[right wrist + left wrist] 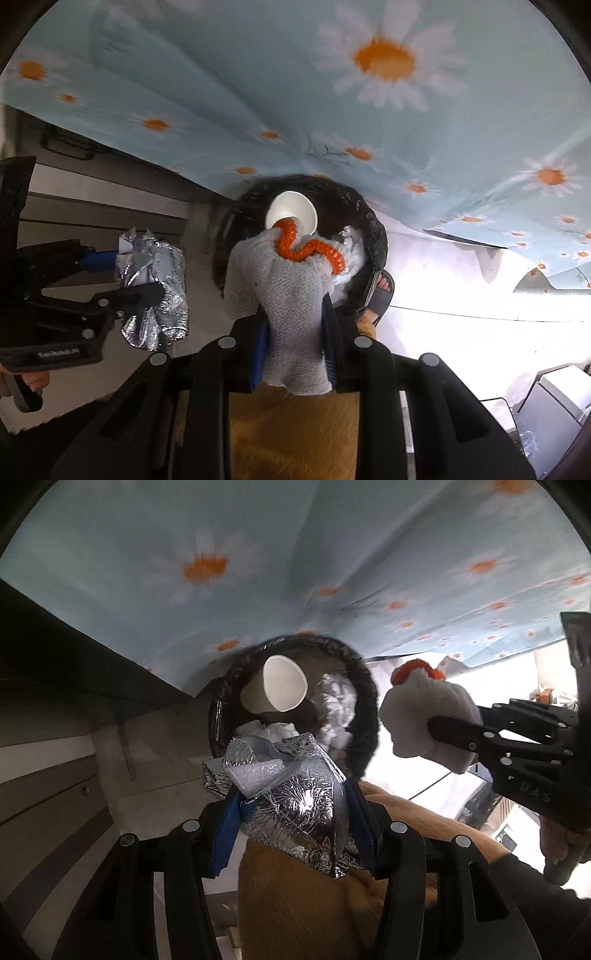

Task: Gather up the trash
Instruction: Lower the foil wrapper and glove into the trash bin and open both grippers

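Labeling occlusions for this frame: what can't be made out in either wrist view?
- Bin bottom: both views, hidden by the cup, crumpled paper and held items.
- Left gripper pads: left view, covered by the foil wrapper.
- Right gripper pads: right view, covered by the knit glove.
- Tablecloth daisies: blurred.
- Lower right corner: right view, overexposed.

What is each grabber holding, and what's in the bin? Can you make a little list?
left gripper: shut on crumpled silver foil wrapper
right gripper: shut on white knitted glove with orange cuff
bin: round, black liner
inside bin: white paper cup, crumpled white paper
behind bin: blue daisy cloth
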Tool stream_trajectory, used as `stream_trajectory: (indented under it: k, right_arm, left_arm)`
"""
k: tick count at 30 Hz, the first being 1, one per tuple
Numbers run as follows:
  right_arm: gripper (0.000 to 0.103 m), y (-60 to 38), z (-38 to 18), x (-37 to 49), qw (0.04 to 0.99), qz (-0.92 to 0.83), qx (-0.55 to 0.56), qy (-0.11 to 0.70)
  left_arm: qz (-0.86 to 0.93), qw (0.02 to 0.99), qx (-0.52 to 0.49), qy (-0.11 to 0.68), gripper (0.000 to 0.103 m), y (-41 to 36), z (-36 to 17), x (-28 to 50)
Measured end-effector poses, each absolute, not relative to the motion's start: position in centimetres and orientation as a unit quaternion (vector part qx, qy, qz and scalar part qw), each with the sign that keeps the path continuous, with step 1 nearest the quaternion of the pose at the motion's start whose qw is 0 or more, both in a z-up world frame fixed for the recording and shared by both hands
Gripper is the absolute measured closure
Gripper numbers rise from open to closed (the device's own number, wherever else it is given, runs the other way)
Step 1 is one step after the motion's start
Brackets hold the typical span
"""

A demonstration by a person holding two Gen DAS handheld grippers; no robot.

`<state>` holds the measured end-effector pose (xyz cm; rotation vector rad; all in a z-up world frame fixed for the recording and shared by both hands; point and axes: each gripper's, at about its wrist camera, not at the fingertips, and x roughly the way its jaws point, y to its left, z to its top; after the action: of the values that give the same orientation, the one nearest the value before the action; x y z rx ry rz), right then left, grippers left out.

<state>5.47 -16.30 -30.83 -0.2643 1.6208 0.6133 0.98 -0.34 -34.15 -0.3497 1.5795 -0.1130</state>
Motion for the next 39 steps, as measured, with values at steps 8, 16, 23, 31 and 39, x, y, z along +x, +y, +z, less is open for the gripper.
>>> stream_trajectory:
  k: [8,16,23,31,39]
  right_arm:
    - [0.075,-16.1,-38.3,5.1,0.616,0.253,-0.102,0.739]
    - [0.075,-14.5,-43.6,5.6,0.598,0.245,-0.114,0.755]
    - [0.070,-13.2,-44.6,6.5,0.597,0.244,-0.138,0.751]
    - [0.049,-13.7,-44.1,7.1,0.604,0.241,-0.146,0.746]
    - [0.049,-15.5,-43.0,6.2,0.609,0.245,-0.138,0.742]
  left_arm:
    - [-0.041,0.673,-0.166,0.720,0.051,-0.9,-41.7,0.5]
    - [-0.031,0.685,-0.171,0.708,0.050,-0.8,-45.4,1.4]
    - [-0.013,0.690,-0.169,0.704,0.045,-0.4,-47.1,2.0]
    - [0.005,0.676,-0.166,0.718,0.030,-0.5,-47.6,1.7]
    - [0.021,0.677,-0.173,0.715,0.022,0.6,-46.8,1.2]
